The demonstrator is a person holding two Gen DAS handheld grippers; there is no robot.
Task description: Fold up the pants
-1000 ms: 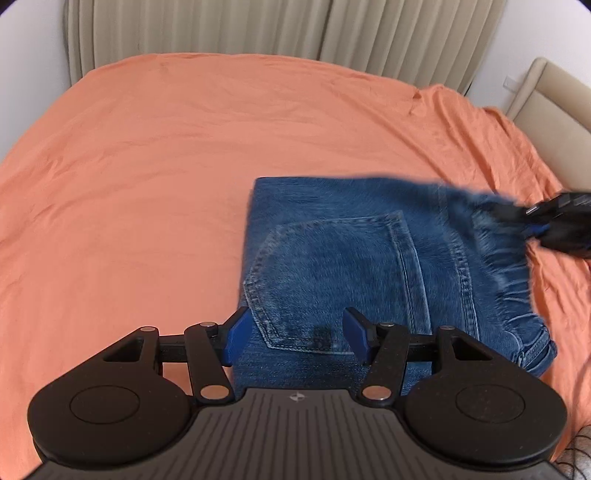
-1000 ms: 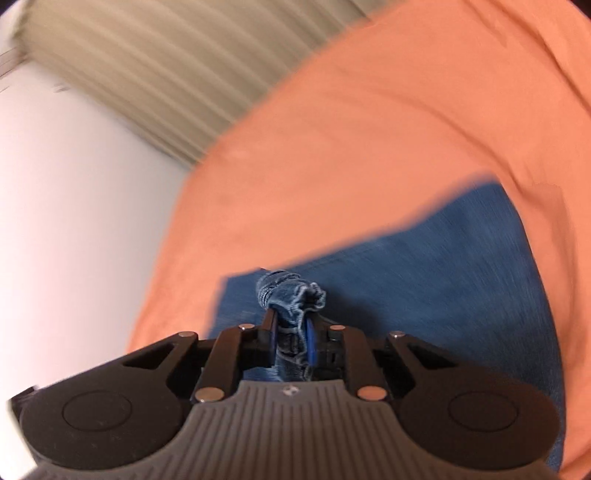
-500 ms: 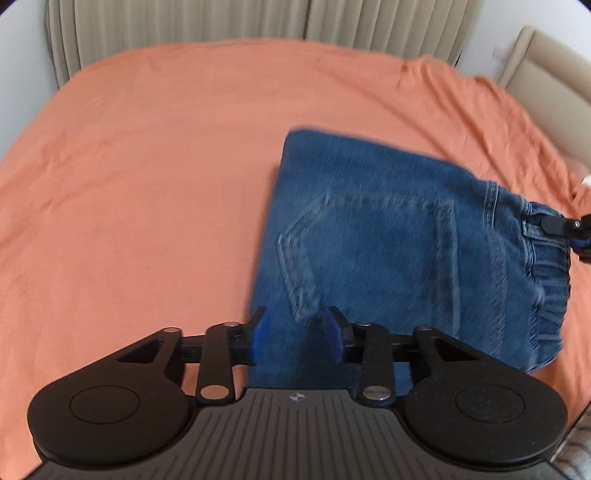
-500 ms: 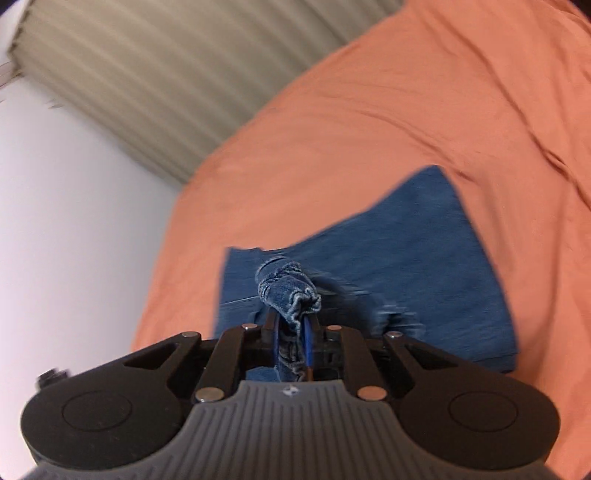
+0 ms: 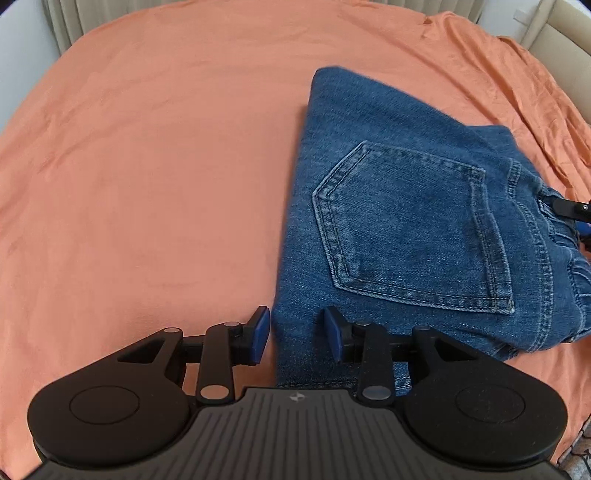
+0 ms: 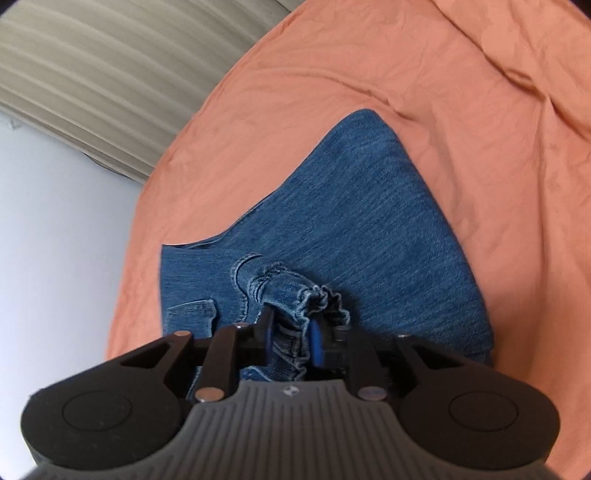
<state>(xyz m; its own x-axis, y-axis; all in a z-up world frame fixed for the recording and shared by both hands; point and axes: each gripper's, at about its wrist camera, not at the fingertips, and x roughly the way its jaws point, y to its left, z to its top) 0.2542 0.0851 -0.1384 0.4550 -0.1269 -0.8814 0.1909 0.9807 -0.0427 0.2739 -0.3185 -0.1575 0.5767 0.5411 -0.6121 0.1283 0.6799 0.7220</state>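
Note:
The blue jeans lie folded on the orange bed sheet, back pocket facing up. My left gripper is open, its blue pads either side of the jeans' near left edge, not clamping it. My right gripper has its jaws slightly apart with the bunched waistband between the pads. The right gripper's tip shows at the right edge of the left wrist view, at the waistband. The folded denim spreads beyond it.
Beige curtains and a white wall stand beyond the bed's far edge. A cream headboard is at the upper right. The sheet is wrinkled at the right.
The folded top layer has been laid down flat over the jeans. My right gripper's jaws have loosened on the waistband. My left gripper has shifted left and its jaws narrowed somewhat.

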